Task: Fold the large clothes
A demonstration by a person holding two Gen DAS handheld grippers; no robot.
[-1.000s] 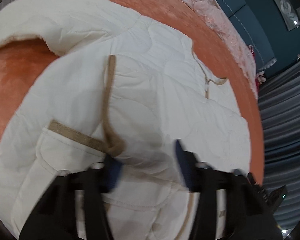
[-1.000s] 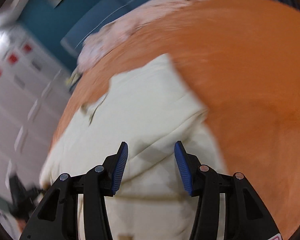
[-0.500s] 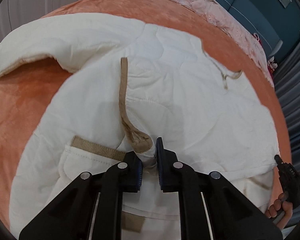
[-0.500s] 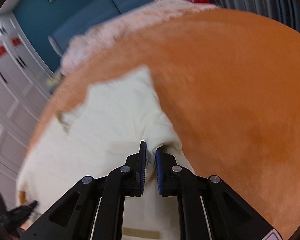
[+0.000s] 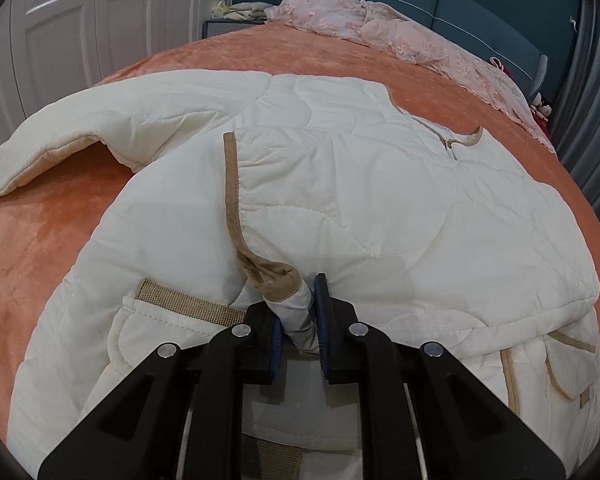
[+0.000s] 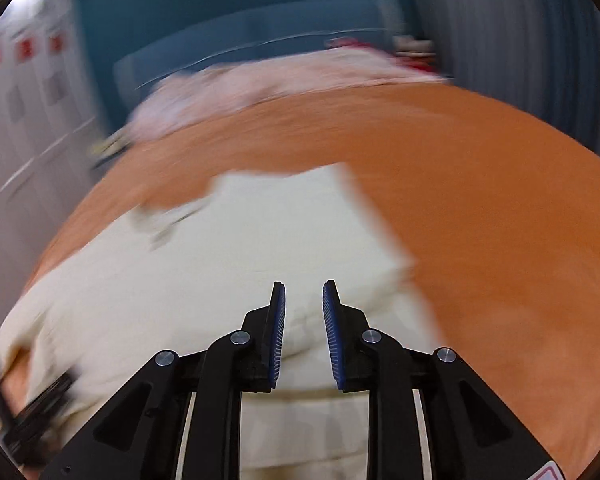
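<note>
The cream jacket (image 5: pixel 360 200) lies spread on the orange bed (image 5: pixel 40 240), filling mid-frame. The left gripper (image 5: pixel 298 316) has its fingers clenched on the tan-trimmed front edge (image 5: pixel 276 276). The right gripper (image 6: pixel 303 320) is opening, nothing between its fingers. Bare bed spans the blurred right view's right half.

You see a bed with an orange cover (image 5: pixel 228 52), and behind it a dark blue padded headboard (image 5: pixel 420 0), white panelled wardrobe doors (image 5: pixel 80 20) to its left and grey curtains (image 5: pixel 588 92) to its right.
</note>
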